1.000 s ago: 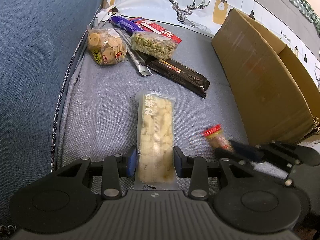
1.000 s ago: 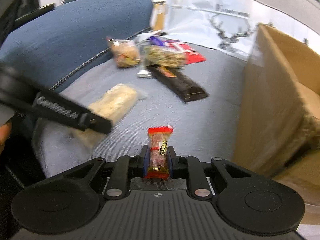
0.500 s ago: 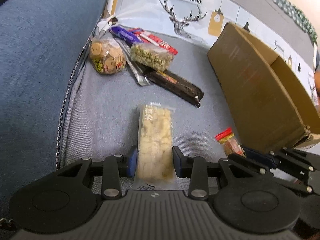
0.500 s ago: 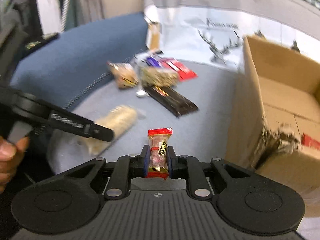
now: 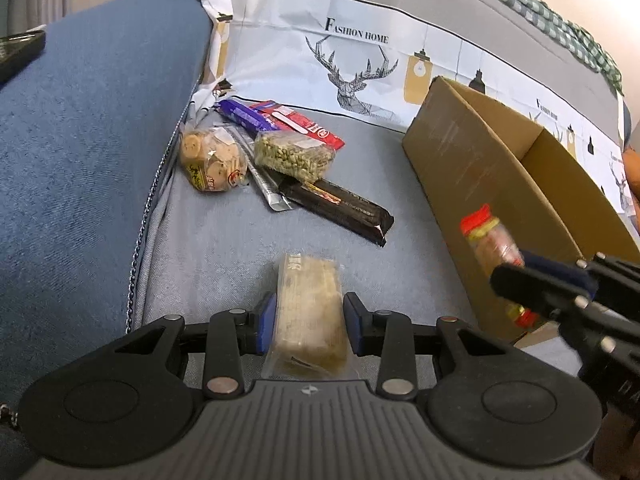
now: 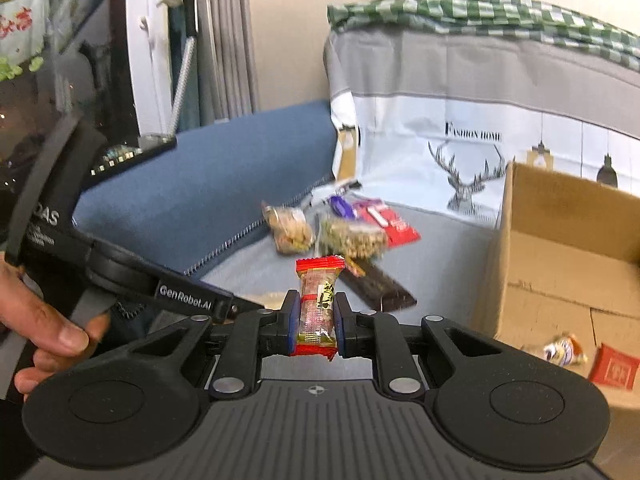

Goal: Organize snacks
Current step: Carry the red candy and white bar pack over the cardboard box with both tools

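My left gripper [image 5: 309, 320] is shut on a clear pack of pale puffed-rice bar [image 5: 310, 300], held just above the grey cushion. My right gripper [image 6: 316, 316] is shut on a small red-ended candy bar [image 6: 318, 300], raised off the cushion; the same candy bar [image 5: 490, 240] shows in the left wrist view beside the wall of the open cardboard box [image 5: 480, 168]. In the right wrist view the cardboard box [image 6: 560, 272] stands to the right, with two small packets [image 6: 564, 350] on its floor.
A heap of snacks lies at the cushion's far left: a cookie bag [image 5: 210, 160], a green-bean pack [image 5: 294, 156], a long black bar [image 5: 340, 212], a red pack [image 5: 304, 124], a purple bar [image 5: 240, 114]. A blue sofa arm [image 5: 80, 140] rises on the left.
Both grippers have risen with their snacks. The right one tilted up, so the box's inside and the room behind came into view; the candy bar now hangs higher beside the box wall.
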### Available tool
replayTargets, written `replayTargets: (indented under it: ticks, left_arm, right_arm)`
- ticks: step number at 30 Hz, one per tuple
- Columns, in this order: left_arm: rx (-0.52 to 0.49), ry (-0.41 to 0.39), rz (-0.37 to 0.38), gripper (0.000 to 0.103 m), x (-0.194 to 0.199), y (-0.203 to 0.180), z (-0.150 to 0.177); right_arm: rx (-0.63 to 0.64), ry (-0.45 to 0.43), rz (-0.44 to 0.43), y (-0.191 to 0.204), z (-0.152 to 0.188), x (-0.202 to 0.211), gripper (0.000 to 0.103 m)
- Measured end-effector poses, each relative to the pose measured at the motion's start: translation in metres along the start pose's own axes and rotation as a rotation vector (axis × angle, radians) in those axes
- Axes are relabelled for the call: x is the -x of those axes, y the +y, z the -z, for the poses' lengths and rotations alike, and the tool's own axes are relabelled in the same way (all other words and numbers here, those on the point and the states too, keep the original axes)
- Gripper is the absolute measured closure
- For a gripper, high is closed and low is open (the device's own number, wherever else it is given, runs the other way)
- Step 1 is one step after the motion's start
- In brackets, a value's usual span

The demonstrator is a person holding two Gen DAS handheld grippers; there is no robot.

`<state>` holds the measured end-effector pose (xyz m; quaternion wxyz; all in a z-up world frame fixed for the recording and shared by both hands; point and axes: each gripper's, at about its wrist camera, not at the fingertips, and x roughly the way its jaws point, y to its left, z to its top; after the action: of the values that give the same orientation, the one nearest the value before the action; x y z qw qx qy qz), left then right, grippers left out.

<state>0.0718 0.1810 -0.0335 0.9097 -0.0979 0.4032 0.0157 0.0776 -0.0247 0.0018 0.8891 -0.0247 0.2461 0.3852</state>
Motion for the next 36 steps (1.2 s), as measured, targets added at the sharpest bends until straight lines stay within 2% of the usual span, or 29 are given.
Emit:
replayTargets:
  ticks: [6,8,9,13,15,17,18,19,21,22,24,25,26,27,31,36]
  left_arm:
    - [0.057,-0.012,-0.012,0.064,0.005,-0.009,-0.002]
    - [0.093,-0.023,-0.002,0.079,0.006,-0.013,-0.005]
    - [0.114,-0.026,0.005,0.083,0.007,-0.016,-0.007]
    - [0.116,-0.073,0.005,0.087,0.012,-0.036,-0.019]
    - [0.083,-0.051,-0.043,0.086,0.007,-0.046,-0.025]
    - [0.088,-0.003,-0.090,0.072,-0.002,-0.047,-0.026]
    - [0.098,0.019,-0.106,0.049,-0.006,-0.045,-0.024]
    - [0.091,0.030,-0.121,0.034,-0.009,-0.044,-0.020]
    - [0.041,0.064,-0.135,0.024,-0.016,-0.048,-0.009]
    - [0.010,0.097,-0.134,0.023,-0.022,-0.052,-0.003]
    - [-0.045,0.145,-0.146,0.024,-0.034,-0.059,0.009]
    - [-0.075,0.147,-0.162,0.030,-0.038,-0.062,0.015]
    - [-0.103,0.142,-0.177,0.040,-0.042,-0.065,0.020]
    - [-0.122,0.150,-0.191,0.063,-0.046,-0.067,0.023]
    - [-0.109,0.123,-0.174,0.063,-0.043,-0.067,0.020]
    - [-0.086,0.013,-0.175,0.063,-0.021,-0.078,-0.002]
  right_arm:
    - [-0.043,-0.066,-0.043,-0.020,-0.014,0.007,0.085]
    - [-0.062,-0.090,-0.052,-0.026,-0.020,0.009,0.085]
    - [-0.072,-0.105,-0.055,-0.029,-0.023,0.010,0.085]
    - [-0.109,-0.154,-0.038,-0.046,-0.034,0.017,0.085]
    - [-0.134,-0.163,-0.019,-0.056,-0.038,0.017,0.085]
    - [-0.164,-0.165,0.001,-0.068,-0.038,0.017,0.085]
    - [-0.179,-0.165,0.009,-0.072,-0.038,0.018,0.085]
    - [-0.196,-0.165,0.016,-0.078,-0.038,0.019,0.085]
    - [-0.218,-0.169,0.031,-0.086,-0.036,0.020,0.085]
    - [-0.226,-0.168,0.040,-0.089,-0.036,0.020,0.085]
    - [-0.249,-0.167,0.046,-0.095,-0.035,0.021,0.085]
    - [-0.260,-0.167,0.049,-0.097,-0.035,0.021,0.085]
    - [-0.269,-0.167,0.051,-0.098,-0.035,0.020,0.085]
    - [-0.273,-0.167,0.053,-0.099,-0.035,0.019,0.085]
    - [-0.269,-0.163,0.061,-0.099,-0.034,0.019,0.085]
    - [-0.267,-0.173,0.077,-0.102,-0.035,0.023,0.085]
